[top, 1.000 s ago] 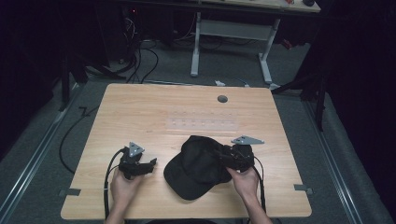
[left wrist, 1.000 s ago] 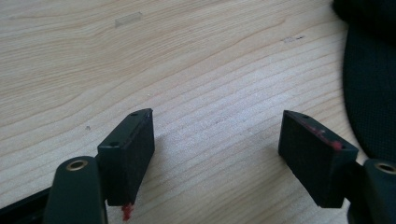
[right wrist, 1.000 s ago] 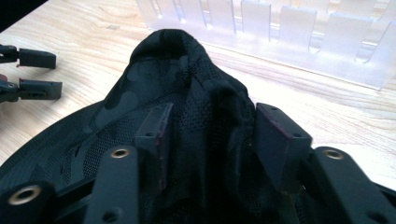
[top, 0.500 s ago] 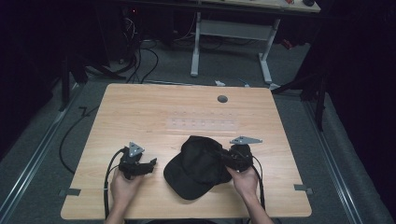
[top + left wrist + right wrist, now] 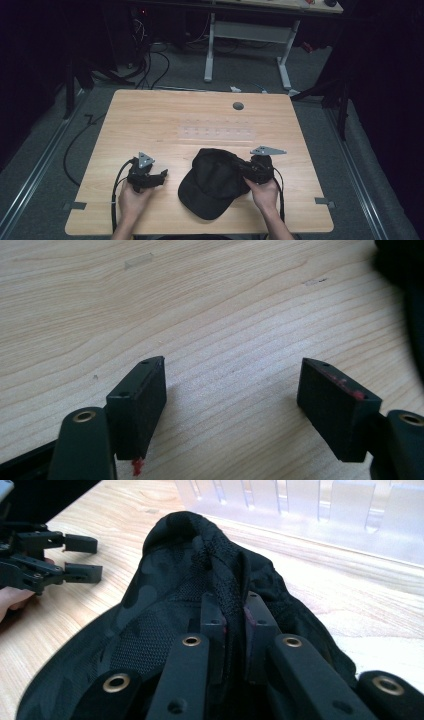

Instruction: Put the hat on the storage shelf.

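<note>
wooden table [image 5: 165, 120] under dim light, black cap [image 5: 212, 182] near its front edge. my right gripper [image 5: 234, 611] has just been closing and now pinches the cap's mesh fold; grasping seems done, lifting next. my left gripper [image 5: 232, 395], left of the cap, gapes wide with nothing in it.

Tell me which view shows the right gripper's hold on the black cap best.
The right gripper view: the right gripper pinches a fold of the black cap between its pads. The high view shows the whole cap, its grip hidden. The left gripper view catches a dark edge.
</note>
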A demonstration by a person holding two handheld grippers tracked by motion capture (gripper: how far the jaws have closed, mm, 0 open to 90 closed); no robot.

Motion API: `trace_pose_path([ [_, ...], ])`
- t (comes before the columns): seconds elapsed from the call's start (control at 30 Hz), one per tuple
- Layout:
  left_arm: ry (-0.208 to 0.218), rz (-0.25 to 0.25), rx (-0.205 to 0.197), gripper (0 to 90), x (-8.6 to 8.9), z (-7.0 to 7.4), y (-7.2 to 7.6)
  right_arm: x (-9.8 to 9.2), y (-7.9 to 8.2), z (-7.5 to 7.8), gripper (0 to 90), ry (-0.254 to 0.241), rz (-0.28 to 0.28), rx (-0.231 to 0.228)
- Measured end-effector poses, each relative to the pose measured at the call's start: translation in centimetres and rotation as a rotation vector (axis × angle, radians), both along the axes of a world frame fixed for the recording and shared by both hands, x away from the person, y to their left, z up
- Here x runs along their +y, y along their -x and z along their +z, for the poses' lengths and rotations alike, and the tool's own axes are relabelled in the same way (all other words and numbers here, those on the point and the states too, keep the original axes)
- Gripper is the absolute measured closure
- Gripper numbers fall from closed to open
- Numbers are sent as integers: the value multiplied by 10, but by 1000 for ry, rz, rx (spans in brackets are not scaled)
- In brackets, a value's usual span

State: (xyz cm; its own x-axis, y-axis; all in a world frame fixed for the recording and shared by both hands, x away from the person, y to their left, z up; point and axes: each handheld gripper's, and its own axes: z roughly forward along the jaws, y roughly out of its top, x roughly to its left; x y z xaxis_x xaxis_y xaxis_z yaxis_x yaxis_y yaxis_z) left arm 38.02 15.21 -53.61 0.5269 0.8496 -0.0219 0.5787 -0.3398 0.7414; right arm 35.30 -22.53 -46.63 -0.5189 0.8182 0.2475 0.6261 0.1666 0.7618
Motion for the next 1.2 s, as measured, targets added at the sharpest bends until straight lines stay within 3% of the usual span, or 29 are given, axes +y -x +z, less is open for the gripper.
trace_pose_path([
  [0.2, 1, 4, 1, 274, 0, 0, 0, -7, 5, 6, 831, -13, 2, -13],
  [0.33, -5, 2, 6, 240, -4, 0, 0, -12, 10, 17, 833, -8, 13, -48],
  [0.5, 6, -26, 60, 242, -4, 5, -3, -15, 15, 26, 833, -7, 25, -77],
  [0.57, -14, -42, 52, 260, -8, 7, 0, -17, 17, 30, 834, -1, 34, -94],
  [0.73, 26, -116, 51, 269, -15, 16, 8, -22, 21, 38, 834, -11, 47, -120],
  [0.93, 135, -247, 88, 252, -27, 30, 14, -24, 23, 46, 834, -14, 76, -149],
  [1.2, 163, -359, 114, 236, -45, 43, 19, -22, 22, 50, 834, -13, 102, -157],
])
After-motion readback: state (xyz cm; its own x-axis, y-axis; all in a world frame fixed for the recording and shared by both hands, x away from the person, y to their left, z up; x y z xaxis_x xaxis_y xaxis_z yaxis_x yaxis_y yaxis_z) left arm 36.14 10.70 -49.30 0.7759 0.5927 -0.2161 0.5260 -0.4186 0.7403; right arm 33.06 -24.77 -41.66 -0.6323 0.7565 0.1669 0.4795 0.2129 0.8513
